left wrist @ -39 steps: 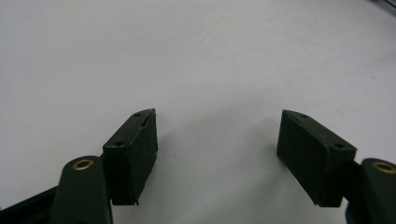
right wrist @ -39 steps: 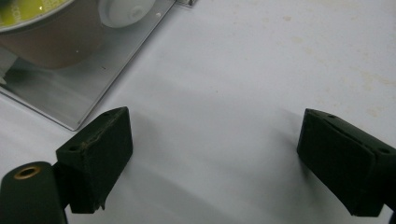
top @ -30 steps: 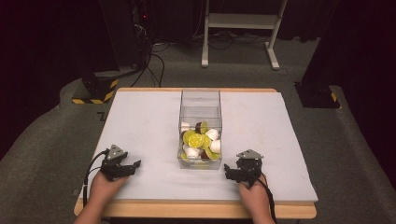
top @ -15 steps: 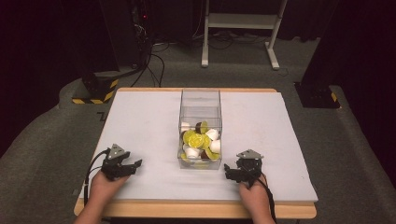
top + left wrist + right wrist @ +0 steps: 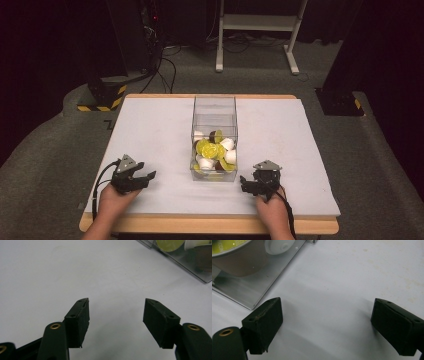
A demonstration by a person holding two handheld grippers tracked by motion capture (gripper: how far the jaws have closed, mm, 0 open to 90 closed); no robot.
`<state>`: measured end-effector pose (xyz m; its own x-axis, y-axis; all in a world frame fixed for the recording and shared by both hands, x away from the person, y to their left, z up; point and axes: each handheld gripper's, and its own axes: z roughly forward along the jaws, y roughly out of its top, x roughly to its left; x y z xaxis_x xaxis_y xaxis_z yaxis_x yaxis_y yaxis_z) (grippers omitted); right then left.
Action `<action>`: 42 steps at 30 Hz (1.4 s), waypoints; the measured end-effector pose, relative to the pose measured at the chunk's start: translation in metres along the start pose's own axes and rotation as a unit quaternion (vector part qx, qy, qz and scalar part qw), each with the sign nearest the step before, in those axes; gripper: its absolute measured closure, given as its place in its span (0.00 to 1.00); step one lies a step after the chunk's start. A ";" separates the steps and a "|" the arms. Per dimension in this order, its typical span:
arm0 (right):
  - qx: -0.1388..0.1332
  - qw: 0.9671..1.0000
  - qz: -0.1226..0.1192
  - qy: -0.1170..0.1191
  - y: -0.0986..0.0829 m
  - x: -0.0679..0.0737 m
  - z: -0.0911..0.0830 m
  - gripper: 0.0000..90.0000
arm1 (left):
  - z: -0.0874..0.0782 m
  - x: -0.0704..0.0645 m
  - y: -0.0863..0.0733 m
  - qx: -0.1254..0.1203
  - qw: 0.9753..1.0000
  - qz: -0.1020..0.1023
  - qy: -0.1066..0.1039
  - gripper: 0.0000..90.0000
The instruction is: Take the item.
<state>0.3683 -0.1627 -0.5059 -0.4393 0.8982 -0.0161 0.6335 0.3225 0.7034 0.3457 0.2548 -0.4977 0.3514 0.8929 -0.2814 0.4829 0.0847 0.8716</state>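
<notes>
A clear plastic box [image 5: 214, 106] stands in the middle of the white table cover; its near half holds several small capsules [image 5: 214, 150], some yellow-lidded, some white, some brown. My left gripper [image 5: 147, 176] rests on the cover to the box's near left, jaws open and nothing between them [image 5: 116, 311]. My right gripper [image 5: 245, 184] sits at the box's near right, also open and empty [image 5: 327, 315]. The box corner [image 5: 197, 272] shows at the top right of the left gripper view, and the box wall [image 5: 254, 282] at the top left of the right gripper view.
The white cover [image 5: 150, 130] spreads wide on both sides of the box and behind it. The wooden table edge [image 5: 210, 225] runs along the front. Beyond the table stand a white frame [image 5: 260, 22], dark equipment and cables on the floor.
</notes>
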 end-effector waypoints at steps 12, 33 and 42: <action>-0.001 1.000 -0.001 -0.001 0.000 0.000 0.000 0.12 | -0.002 -0.014 0.000 -0.005 1.000 0.006 -0.025 0.43; -0.001 1.000 -0.002 -0.001 0.000 0.000 0.000 0.12 | -0.001 -0.040 -0.003 -0.002 0.998 0.021 -0.064 0.44; -0.001 1.000 -0.002 -0.002 0.000 0.000 0.000 0.12 | -0.001 -0.045 -0.002 0.000 0.997 0.027 -0.074 0.44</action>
<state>0.3680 -0.1624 -0.5059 -0.4394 0.8980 -0.0210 0.6301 0.3249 0.7053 0.3281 0.2146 -0.4866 0.4916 0.8209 -0.2907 0.4604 0.0384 0.8869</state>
